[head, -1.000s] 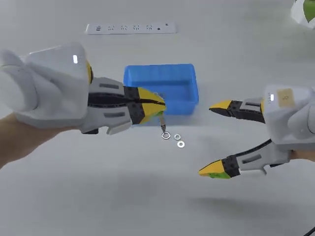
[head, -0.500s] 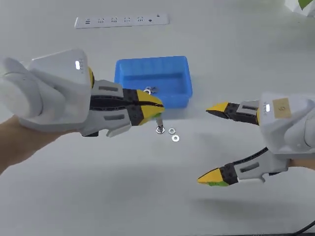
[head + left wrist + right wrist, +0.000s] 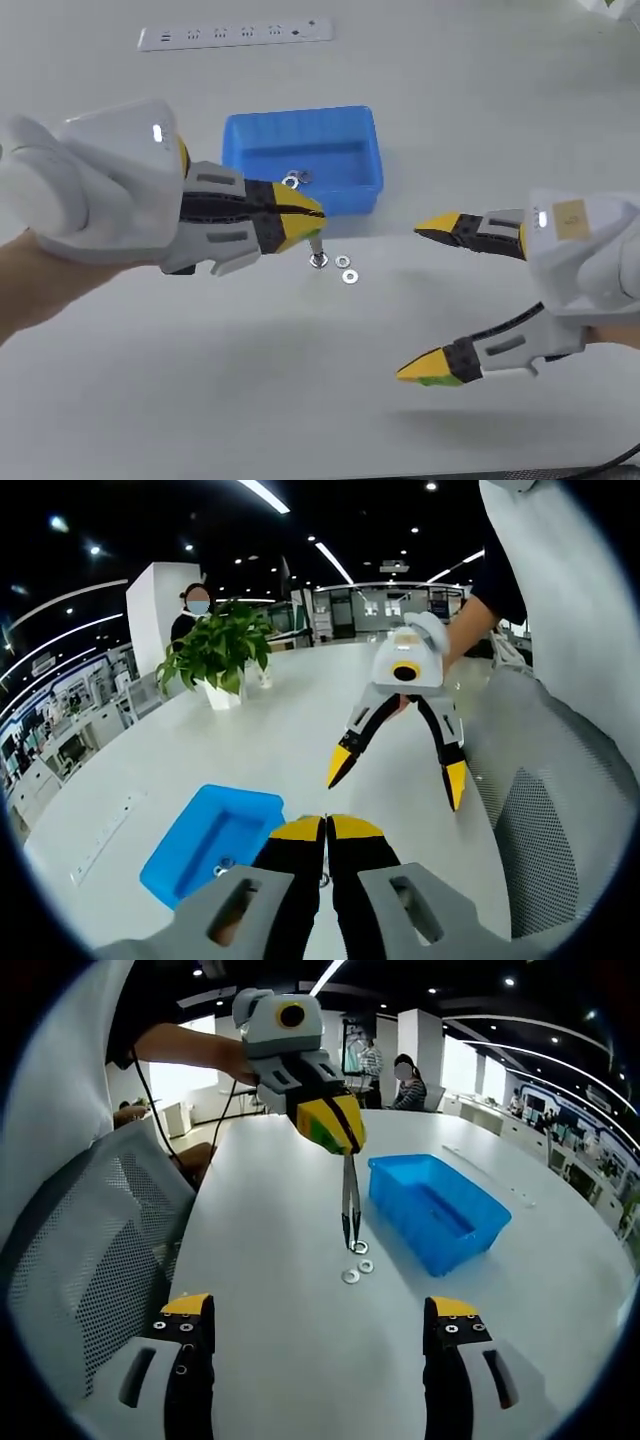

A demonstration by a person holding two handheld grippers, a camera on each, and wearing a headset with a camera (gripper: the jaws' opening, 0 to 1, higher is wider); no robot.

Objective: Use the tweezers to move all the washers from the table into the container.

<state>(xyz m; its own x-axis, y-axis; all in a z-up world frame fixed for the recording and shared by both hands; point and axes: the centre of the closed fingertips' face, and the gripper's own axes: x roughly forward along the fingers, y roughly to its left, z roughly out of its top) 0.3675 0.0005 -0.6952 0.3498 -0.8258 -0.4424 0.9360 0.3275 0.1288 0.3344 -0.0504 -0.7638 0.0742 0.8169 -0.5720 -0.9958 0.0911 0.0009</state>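
Jaws of right gripper [image 3: 407, 300]: spread wide apart with nothing between the yellow tips. It hovers over the white table [image 3: 200, 400], nearest the person, and its body is cut off at the right edge of the head view.
Left gripper [image 3: 315, 212]: its yellow-and-black tips are pressed together on the upper end of the thin metal tweezers [image 3: 350, 1200]. From the head view, most of the tweezers' length is hidden under the gripper, leaving a short lower end in sight.
Tweezer tips: down at the table, on a small silver washer [image 3: 358, 1247]. Whether they pinch it or merely touch it is too fine to make out.
Loose pair: two more washers [image 3: 343, 262] [image 3: 350, 276] lie flat just beside the first, on the right gripper's side.
Blue plastic container [image 3: 300, 150]: a rectangular, open-topped box just beyond the loose washers. Some washers [image 3: 293, 180] lie inside near the front wall, too blurred to count.
White power strip [image 3: 235, 33]: well beyond the container, its sockets hard to make out.
Far background: a potted green plant [image 3: 215, 655] stands on the table, and a grey mesh chair [image 3: 560, 810] is cut off at the edge of the left gripper view.
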